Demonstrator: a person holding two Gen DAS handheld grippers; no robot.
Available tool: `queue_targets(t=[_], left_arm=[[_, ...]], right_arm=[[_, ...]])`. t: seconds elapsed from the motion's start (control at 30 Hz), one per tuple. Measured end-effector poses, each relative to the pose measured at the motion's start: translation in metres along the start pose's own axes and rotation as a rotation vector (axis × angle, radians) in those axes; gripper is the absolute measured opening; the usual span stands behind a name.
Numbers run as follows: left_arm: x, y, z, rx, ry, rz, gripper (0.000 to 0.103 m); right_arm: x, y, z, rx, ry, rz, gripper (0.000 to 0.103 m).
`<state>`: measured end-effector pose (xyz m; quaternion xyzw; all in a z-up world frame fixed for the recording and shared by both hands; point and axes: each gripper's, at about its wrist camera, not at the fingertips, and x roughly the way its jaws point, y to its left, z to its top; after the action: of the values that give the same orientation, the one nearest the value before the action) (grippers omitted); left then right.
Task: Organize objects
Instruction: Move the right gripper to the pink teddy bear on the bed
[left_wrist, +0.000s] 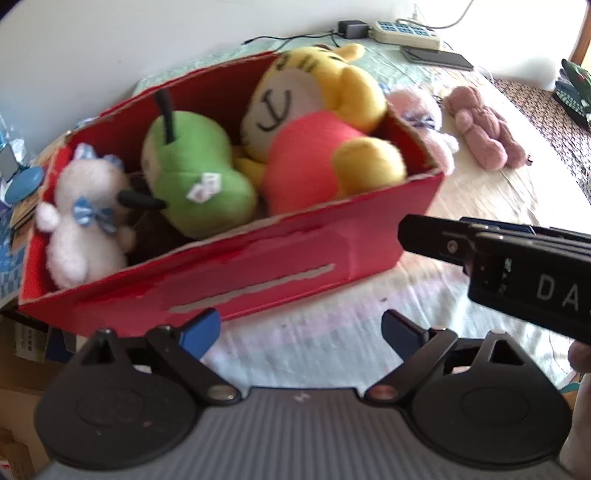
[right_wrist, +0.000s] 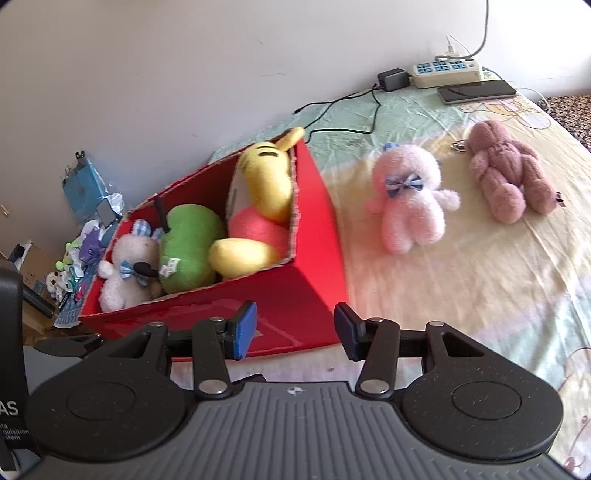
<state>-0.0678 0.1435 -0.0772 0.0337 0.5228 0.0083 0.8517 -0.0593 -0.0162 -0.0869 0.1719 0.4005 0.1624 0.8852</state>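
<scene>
Both the left gripper (left_wrist: 301, 328) and right gripper (right_wrist: 293, 328) are hanging released, seemingly empty, near the red box (left_wrist: 258, 266) holding 4 plush toys on the bed's (right_wrist: 480, 280) edge.

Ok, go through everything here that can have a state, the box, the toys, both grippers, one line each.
Red box: open-topped, upright on the bed.
Tiger plush: in the box.
Green plush: in the box.
White plush: in the box.
Pink plush: out on the bed.
Mauve plush: out on the bed.
Left gripper: open, empty.
Right gripper: open, empty.
Power strip: cables plugged in.
</scene>
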Motion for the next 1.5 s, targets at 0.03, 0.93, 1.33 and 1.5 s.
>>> queue_targets(t=[0.03, 0.93, 1.33, 1.5], left_arm=[[0.001, -0.004, 0.001, 0.007, 0.004, -0.008, 0.094], [0.027, -0.129, 0.036, 0.084, 0.053, -0.046, 0.094], [0.044, -0.167, 0.057, 0.086, 0.078, -0.039, 0.094], [0.050, -0.180, 0.064, 0.090, 0.088, -0.035, 0.094]], right_arm=[[-0.001, -0.003, 0.000, 0.001, 0.002, -0.004, 0.051], [-0.019, -0.109, 0.025, 0.060, 0.041, -0.063, 0.051], [-0.015, -0.154, 0.041, 0.087, 0.073, -0.045, 0.051], [-0.014, -0.171, 0.046, 0.105, 0.083, -0.036, 0.051]])
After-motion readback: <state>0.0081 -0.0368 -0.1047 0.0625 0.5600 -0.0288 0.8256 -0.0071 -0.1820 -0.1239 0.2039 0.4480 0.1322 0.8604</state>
